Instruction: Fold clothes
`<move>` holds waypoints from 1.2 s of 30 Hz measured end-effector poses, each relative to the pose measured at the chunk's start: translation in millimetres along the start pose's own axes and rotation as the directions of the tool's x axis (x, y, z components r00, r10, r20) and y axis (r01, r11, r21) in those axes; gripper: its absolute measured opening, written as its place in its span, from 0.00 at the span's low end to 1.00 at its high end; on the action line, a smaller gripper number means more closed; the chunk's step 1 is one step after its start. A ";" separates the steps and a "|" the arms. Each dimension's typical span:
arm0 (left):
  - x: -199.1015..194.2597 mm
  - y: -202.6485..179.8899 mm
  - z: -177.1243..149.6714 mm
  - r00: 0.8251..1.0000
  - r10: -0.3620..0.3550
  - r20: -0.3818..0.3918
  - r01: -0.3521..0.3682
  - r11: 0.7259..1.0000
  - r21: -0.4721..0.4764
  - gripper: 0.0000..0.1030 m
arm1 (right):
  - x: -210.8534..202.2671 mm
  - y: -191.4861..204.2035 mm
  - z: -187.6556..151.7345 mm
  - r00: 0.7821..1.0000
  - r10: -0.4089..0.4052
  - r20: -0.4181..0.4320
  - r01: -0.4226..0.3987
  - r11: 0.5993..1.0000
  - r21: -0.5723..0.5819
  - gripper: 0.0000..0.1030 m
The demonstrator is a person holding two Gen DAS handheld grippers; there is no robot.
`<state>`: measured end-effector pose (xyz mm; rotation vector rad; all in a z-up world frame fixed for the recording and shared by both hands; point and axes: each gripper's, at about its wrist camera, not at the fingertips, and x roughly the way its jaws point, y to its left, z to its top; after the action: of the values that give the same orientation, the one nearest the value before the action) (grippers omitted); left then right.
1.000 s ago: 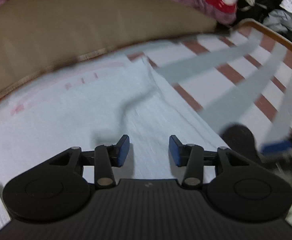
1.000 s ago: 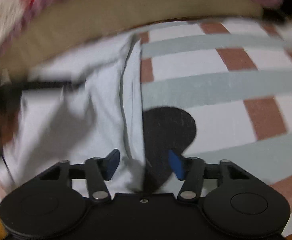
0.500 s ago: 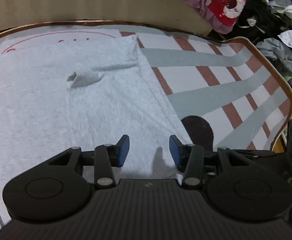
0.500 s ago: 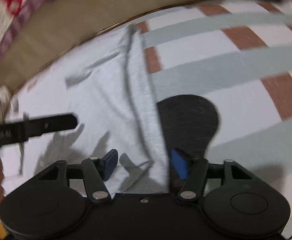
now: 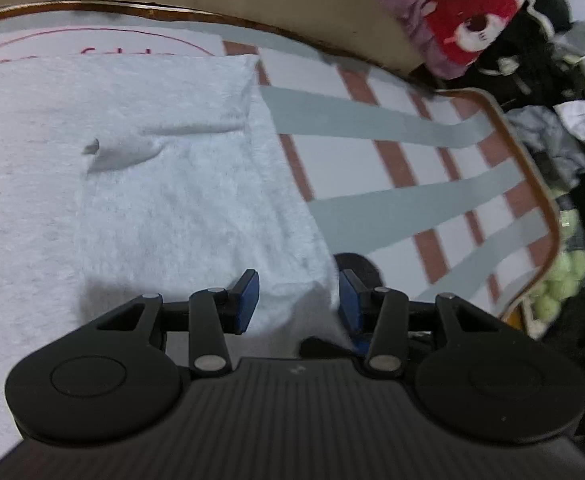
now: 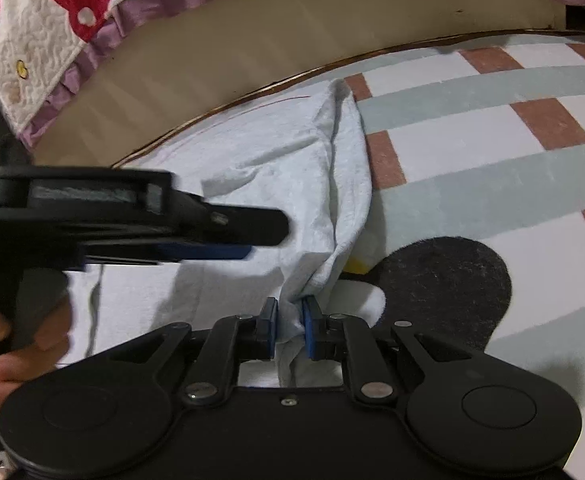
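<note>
Item: white fleecy garment [image 5: 164,216], lying mostly flat on a striped rug of white, pale grey-green and brick-red bands with a brown bound edge [image 5: 432,184]. One corner of the cloth lies near the rug's far edge; a small raised wrinkle sits in the cloth's upper middle. A thin red curved line is visible on white fabric beyond the garment's far edge.

Item: black two-finger right gripper with blue pads [image 6: 290,330]. Fingers drawn close together, pinching a bunched fold of the garment's right-hand edge [image 6: 332,200]; the cloth rises from the rug into the pads.

Item: black two-finger left gripper with blue pads [image 5: 298,300]. Fingers spread apart, with the near edge of the garment humped up between them; neither pad is clearly pressing the cloth. In the right wrist view this tool [image 6: 228,240] reaches in from the left, low over the garment, held by a bare hand [image 6: 16,340].

Item: black round patch on the rug [image 6: 444,280], just beside the garment's lifted edge.

Item: tan flat panel [image 6: 292,40] along the rug's far edge.

Item: white quilted cover with red bear print and purple ruffle [image 5: 472,24], above the panel.

Item: heap of dark and grey clothes [image 5: 552,92], off the rug's right side.
</note>
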<state>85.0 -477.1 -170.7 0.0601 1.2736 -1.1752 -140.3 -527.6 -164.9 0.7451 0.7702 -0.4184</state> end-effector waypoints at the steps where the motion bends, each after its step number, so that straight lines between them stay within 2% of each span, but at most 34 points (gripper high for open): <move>1: 0.4 -0.7 -1.1 1.000 0.010 0.006 -0.010 1.000 0.007 0.42 | -1.1 -3.4 0.4 1.000 0.008 -0.001 -0.008 1.000 0.014 0.16; 4: -9.4 -6.8 -11.5 0.995 0.065 0.076 -0.071 0.995 0.073 0.42 | -5.0 -17.9 -0.6 0.999 0.046 -0.011 -0.045 0.996 0.083 0.16; 6: -22.4 -14.2 -23.8 0.982 0.103 0.156 -0.128 0.979 0.158 0.42 | -5.8 -28.0 -1.2 0.996 0.093 -0.014 -0.090 0.985 0.145 0.16; 8: -35.3 -19.5 -37.8 0.972 0.112 0.208 -0.158 0.962 0.222 0.42 | -6.7 -35.9 -1.7 0.991 0.133 -0.012 -0.129 0.972 0.196 0.16; 11: -49.0 -20.2 -53.3 0.977 0.070 0.204 -0.122 0.959 0.254 0.42 | -8.5 -41.9 -1.8 0.985 0.175 0.001 -0.170 0.955 0.242 0.16; 13: -54.2 -23.9 -63.3 0.980 0.056 0.190 -0.113 0.947 0.301 0.43 | -9.7 -45.9 -1.9 0.979 0.202 0.011 -0.198 0.942 0.272 0.16; 18: -48.0 -47.4 -89.3 0.987 0.052 0.152 -0.120 0.871 0.477 0.49 | -9.6 -50.9 -1.5 0.969 0.246 0.024 -0.241 0.919 0.312 0.16; 20: -40.6 -55.9 -98.5 0.984 0.076 0.161 -0.149 0.847 0.510 0.49 | -9.6 -52.7 -0.7 0.967 0.255 0.024 -0.249 0.915 0.317 0.16; 24: -32.2 -61.0 -107.6 0.983 0.068 0.170 -0.145 0.856 0.497 0.50 | -9.6 -55.2 1.1 0.963 0.268 0.022 -0.261 0.911 0.319 0.16; 26: -27.6 -65.7 -112.8 0.982 0.070 0.176 -0.153 0.840 0.521 0.51 | -9.6 -56.0 1.9 0.960 0.280 0.024 -0.272 0.907 0.322 0.16; 29: -17.8 -75.2 -119.4 0.967 0.144 0.211 -0.240 0.794 0.558 0.54 | -9.7 -55.9 3.1 0.951 0.307 0.031 -0.300 0.896 0.327 0.16; 31: -10.1 -76.9 -120.0 0.945 0.238 0.226 -0.324 0.785 0.528 0.54 | -10.0 -53.8 3.6 0.951 0.307 0.030 -0.300 0.899 0.320 0.16; 33: -5.4 -75.1 -122.4 0.909 0.328 0.256 -0.413 0.782 0.467 0.54 | -7.8 -54.1 2.6 0.947 0.320 0.034 -0.313 0.893 0.323 0.16; 34: -3.1 -74.3 -123.4 0.895 0.356 0.268 -0.443 0.777 0.448 0.54 | -3.8 -56.7 1.1 0.945 0.326 0.032 -0.316 0.883 0.347 0.16; 36: 1.6 -73.0 -124.8 0.886 0.362 0.290 -0.460 0.765 0.451 0.55 | 0.8 -61.5 -1.4 0.943 0.331 0.029 -0.316 0.867 0.385 0.16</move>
<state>-53.3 -435.5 -178.5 0.5871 0.6987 -1.0663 -176.7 -568.1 -193.7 1.2370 0.5863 -0.2502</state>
